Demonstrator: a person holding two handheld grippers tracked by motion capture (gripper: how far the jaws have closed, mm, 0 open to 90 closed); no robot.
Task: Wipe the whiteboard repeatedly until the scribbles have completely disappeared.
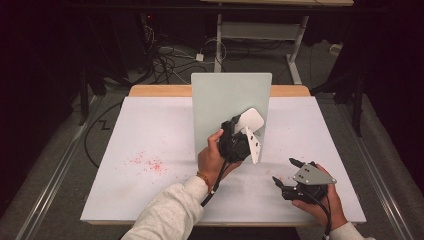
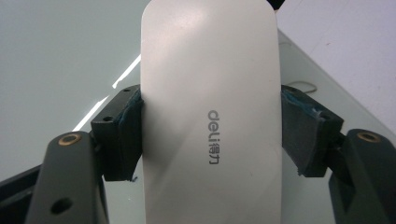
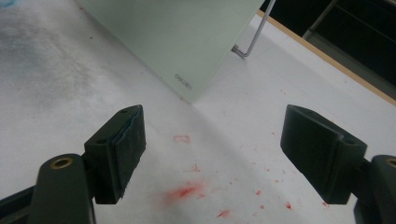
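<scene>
1. Left gripper (image 1: 243, 131) is clamped on a white rounded-rectangle plastic eraser (image 2: 211, 112) with grey "deli" lettering; both pads press its long sides in the left gripper view.
2. In the high view the white eraser (image 1: 249, 120) is held up against the face of a pale green upright rectangular board (image 1: 227, 95), near the board's lower right part. Cannot tell if it actually touches the surface.
3. Pale green board stands on the white table top (image 1: 150, 130), at centre, towards the far edge; a thin metal wire stand (image 3: 254, 35) props it from behind, seen in the right gripper view.
4. Right gripper (image 1: 289, 172) sits low over the table near the front right corner, jaws wide apart, nothing between them.
5. Right gripper view: the bare table shows between the jaws, with red smudges (image 3: 187, 191) on it and the board's lower corner (image 3: 187, 51) beyond.
6. More red specks (image 1: 147, 162) on the table left of the board, well apart from both grippers.
7. Person's left hand (image 1: 212, 160) holds the left gripper; light grey sleeve (image 1: 170, 212) comes in from the bottom.
</scene>
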